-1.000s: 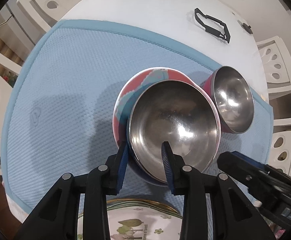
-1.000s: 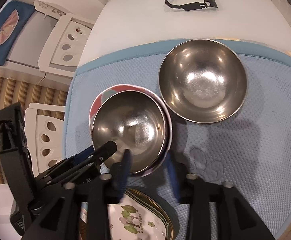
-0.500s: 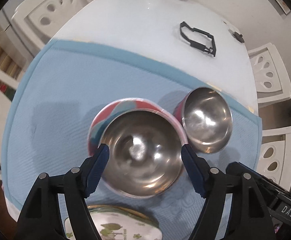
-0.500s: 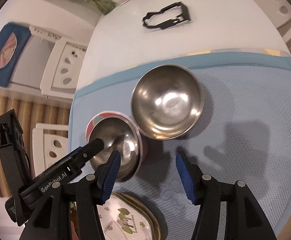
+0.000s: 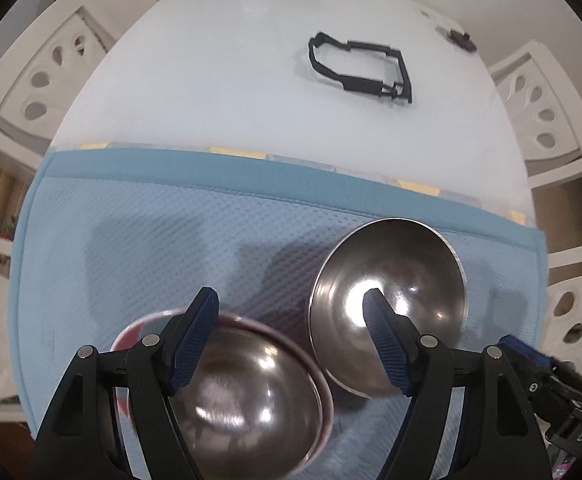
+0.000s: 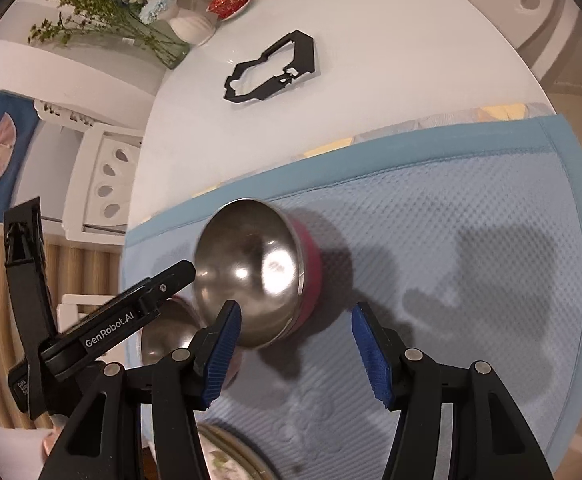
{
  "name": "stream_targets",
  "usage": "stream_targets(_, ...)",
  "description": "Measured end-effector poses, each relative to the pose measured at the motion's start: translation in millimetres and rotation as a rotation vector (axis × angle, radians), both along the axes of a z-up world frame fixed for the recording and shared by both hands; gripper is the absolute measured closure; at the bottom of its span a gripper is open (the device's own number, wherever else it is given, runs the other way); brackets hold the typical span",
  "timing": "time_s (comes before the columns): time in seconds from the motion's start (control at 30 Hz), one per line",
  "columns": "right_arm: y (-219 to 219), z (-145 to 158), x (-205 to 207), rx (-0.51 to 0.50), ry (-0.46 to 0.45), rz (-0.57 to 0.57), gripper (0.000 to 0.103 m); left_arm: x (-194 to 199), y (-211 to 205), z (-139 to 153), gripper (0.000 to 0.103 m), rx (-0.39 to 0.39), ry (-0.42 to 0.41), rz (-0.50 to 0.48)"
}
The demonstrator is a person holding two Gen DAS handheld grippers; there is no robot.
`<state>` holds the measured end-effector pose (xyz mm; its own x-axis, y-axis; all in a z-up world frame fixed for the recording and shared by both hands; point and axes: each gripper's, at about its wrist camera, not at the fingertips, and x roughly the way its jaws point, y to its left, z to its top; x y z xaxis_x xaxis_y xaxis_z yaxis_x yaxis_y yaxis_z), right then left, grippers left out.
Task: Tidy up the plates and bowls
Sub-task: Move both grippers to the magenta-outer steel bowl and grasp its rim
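Only the right view showed the far bowl's (image 6: pixel 251 276) pink side. The left claw (image 5: pixel 291 324) had just opened off the near bowl (image 5: pixel 247 400); the right claw (image 6: pixel 295 320) gaped empty over the mat (image 6: pixel 451 220).

bowl (image 5: pixel 247 404) in plate (image 5: pixel 125 340), second bowl (image 5: pixel 391 304) beside

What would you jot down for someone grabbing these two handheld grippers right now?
Left gripper: jaws have just been opening, nothing held.
Right gripper: open, empty.
Steel bowl sits nested in the pink-rimmed bowl on the blue mat.
Second steel bowl, pink outside, stands alone beside them.
Patterned plate at the near edge.
Done: one bowl stacked.
Left: probably stack the second bowl, sort the plate.
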<state>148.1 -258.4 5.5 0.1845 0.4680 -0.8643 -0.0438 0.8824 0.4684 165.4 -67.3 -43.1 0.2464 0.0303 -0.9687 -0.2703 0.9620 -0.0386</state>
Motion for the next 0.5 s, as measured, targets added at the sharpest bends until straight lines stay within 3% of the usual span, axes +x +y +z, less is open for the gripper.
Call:
stream_targets(0.17, 5, -26, 14, 0.008, 0.026, 0.025, 0.048, 7, -2, -17, 0.032, 0.026, 0.01, -0.013)
stream_targets(0.27, 13, -38, 19, 0.008, 0.036, 0.048, 0.048, 10, -4, -27, 0.041, 0.017, 0.024, -0.028)
stream_targets(0.33, 19, -45, 23, -0.008, 0.04, 0.063, 0.048, 13, -6, -34, 0.053, 0.005, 0.037, -0.041)
stream_targets(0.5, 27, -59, 28, -0.025, 0.055, 0.077, 0.048, 16, -14, -41, 0.063, 0.003, 0.04, -0.086)
